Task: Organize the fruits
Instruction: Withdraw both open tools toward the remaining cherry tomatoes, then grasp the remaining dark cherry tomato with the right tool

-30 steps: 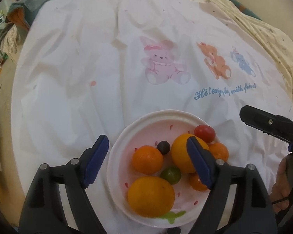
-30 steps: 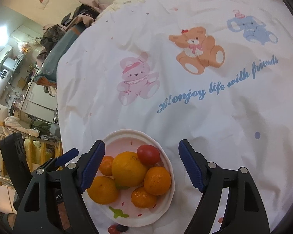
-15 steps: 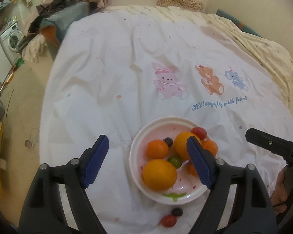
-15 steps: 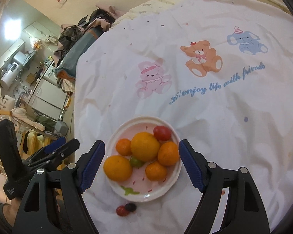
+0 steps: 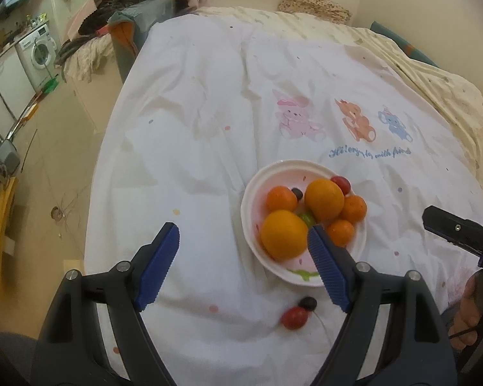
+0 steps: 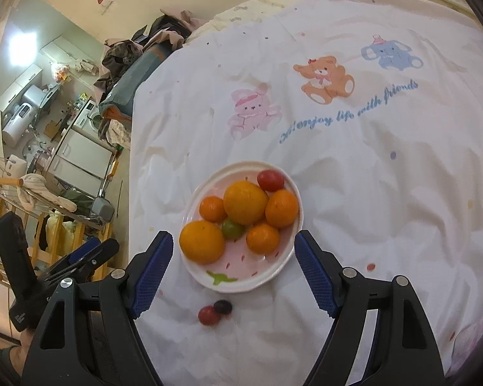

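The left gripper (image 5: 243, 260) and right gripper (image 6: 233, 268) are hovering with jaws spread, pinching nothing. Oranges are sitting in the plate (image 6: 209, 278) on the bed sheet (image 6: 370, 193); a tomato (image 6: 207, 315) and grape (image 6: 222, 306) are lying just beside it.

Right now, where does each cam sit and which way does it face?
Left wrist: on the left tool, angled down over the white sheet at the plate of fruit; its own open blue pads, plus the right tool's tip and a hand at right.
Right wrist: on the right tool, angled down at the plate; its open pads, the left tool at left.
Shared: plate, red tomato and dark grape on the sheet.
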A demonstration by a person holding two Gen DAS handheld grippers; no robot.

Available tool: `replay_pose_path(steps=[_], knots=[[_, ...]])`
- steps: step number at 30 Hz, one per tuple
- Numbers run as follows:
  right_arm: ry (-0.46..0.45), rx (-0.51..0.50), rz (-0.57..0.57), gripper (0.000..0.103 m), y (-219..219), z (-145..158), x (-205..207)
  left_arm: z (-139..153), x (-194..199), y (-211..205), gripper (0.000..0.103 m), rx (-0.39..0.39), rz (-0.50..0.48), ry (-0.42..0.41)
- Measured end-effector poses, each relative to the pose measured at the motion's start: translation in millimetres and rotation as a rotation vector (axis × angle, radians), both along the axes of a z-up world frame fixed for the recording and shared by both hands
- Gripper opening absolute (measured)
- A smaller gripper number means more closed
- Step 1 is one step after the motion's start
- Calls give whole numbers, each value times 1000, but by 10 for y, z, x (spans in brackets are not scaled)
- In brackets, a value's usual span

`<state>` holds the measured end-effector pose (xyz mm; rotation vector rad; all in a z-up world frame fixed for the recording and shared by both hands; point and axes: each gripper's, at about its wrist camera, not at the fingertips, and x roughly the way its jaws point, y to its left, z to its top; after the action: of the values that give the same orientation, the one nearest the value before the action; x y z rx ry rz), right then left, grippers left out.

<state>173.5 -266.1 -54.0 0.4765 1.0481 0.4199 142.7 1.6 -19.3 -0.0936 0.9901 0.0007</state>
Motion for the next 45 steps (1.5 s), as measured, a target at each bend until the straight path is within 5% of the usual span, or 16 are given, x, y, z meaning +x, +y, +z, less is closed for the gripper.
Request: replay_pose_path(steps=[17, 24, 30, 45], knots=[[113, -30, 0, 80, 105, -319, -169, -118, -210, 160, 79, -4, 30, -18], [279, -32, 68, 80, 305, -727, -154, -199, -182, 261, 79, -39, 53, 34], [367, -3, 176, 41, 619, -1001, -107, -267, -147, 249, 79, -74, 54, 64], [392, -82, 264, 37, 996, -1207, -94, -327, -111, 201, 79, -86, 45, 85]])
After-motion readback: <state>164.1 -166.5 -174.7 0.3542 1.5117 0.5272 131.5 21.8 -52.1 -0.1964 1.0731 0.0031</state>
